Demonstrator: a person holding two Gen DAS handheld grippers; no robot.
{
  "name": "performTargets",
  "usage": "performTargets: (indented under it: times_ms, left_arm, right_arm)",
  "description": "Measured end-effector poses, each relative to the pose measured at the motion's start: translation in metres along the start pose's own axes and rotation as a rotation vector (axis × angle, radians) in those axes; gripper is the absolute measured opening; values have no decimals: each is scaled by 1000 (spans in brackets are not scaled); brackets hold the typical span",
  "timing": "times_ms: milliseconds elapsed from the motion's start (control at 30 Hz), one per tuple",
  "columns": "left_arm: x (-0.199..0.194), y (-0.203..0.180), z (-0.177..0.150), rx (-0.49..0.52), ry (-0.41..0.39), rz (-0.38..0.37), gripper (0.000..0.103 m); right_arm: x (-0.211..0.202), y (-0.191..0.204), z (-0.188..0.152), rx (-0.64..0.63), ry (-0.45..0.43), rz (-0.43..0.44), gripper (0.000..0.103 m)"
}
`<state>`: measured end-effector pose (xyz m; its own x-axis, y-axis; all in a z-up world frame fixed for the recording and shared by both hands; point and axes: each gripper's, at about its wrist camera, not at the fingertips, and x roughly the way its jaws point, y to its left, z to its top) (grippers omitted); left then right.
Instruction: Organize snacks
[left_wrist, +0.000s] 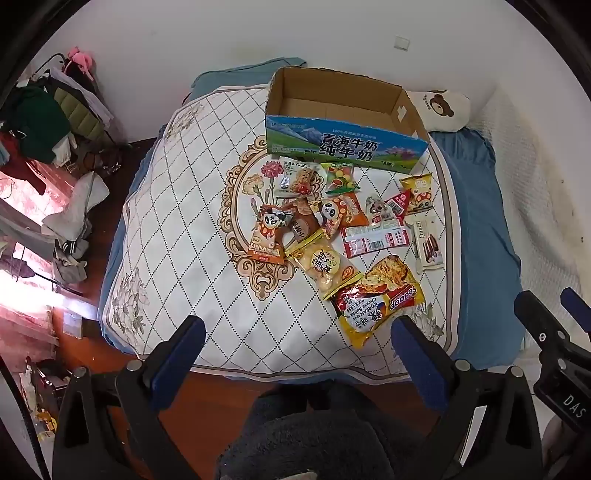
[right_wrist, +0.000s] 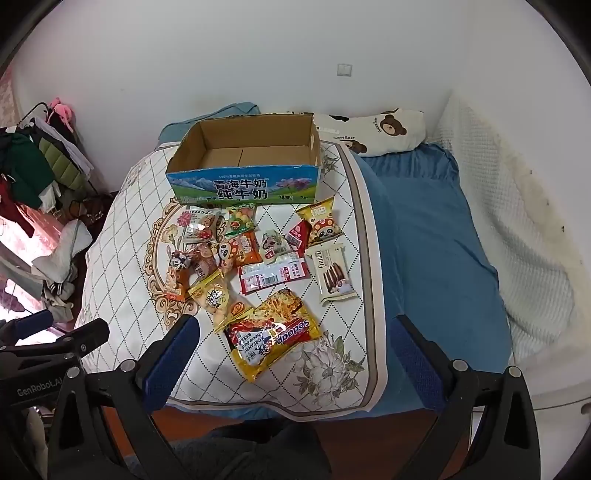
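An open empty cardboard milk box (left_wrist: 406, 114) (right_wrist: 314, 147) stands at the far end of a patterned cloth on the bed. Several snack packets lie in front of it: a yellow Sedaap noodle pack (left_wrist: 376, 299) (right_wrist: 273, 332) nearest me, a yellow biscuit pack (left_wrist: 325, 266) (right_wrist: 216, 299), a cream wafer pack (left_wrist: 426, 240) (right_wrist: 334, 275), a red-and-white packet (left_wrist: 375, 240) (right_wrist: 273, 277), and orange panda packets (left_wrist: 267, 236) (right_wrist: 323, 221). My left gripper (left_wrist: 297, 330) and right gripper (right_wrist: 293, 330) are both open and empty, held above the near edge of the bed.
The patterned cloth (left_wrist: 177, 206) (right_wrist: 122, 236) covers a blue bed (right_wrist: 424, 240). A bear-print pillow (left_wrist: 443, 107) (right_wrist: 388, 129) lies behind the box by the white wall. Piles of clothes (left_wrist: 44, 122) (right_wrist: 33, 166) are at the left. Wooden floor lies below me.
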<state>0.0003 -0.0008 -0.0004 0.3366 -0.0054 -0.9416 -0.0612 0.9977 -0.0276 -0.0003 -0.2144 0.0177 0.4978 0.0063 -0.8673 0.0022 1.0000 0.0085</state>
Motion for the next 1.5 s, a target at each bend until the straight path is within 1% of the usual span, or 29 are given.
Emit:
performTargets:
  times_ms: [133, 167, 267, 333, 367, 500, 567, 667, 1500]
  left_arm:
    - [0, 0, 0, 4, -4, -3, 103]
    - [2, 2, 6, -1, -1, -1, 103]
    - [6, 5, 9, -1, 2, 0, 103]
    - [8, 7, 11, 0, 3, -1, 103]
    - [6, -1, 9, 3, -2, 6, 103]
    - [6, -1, 9, 5, -3, 8, 103]
    - [5, 0, 8, 8, -4, 8, 103]
    - [3, 5, 10, 9, -5, 3, 103]
    - [5, 10, 20, 11, -9, -2, 103]
  right_arm:
    - [1, 1, 0, 4, 4, 3, 103]
    - [2, 1, 0, 6, 5, 3, 103]
    - [2, 3, 1, 7, 6, 5, 103]
    - [7, 4, 0, 7, 8, 21, 103]
    - [5, 6, 0, 8, 8, 22, 103]
    - [1, 6, -2, 12, 8, 28, 103]
    - [7, 9, 4, 11, 19, 28, 103]
    - [7, 9, 6, 13, 20, 29, 103]
    - [13, 17, 9, 19, 19, 24, 103]
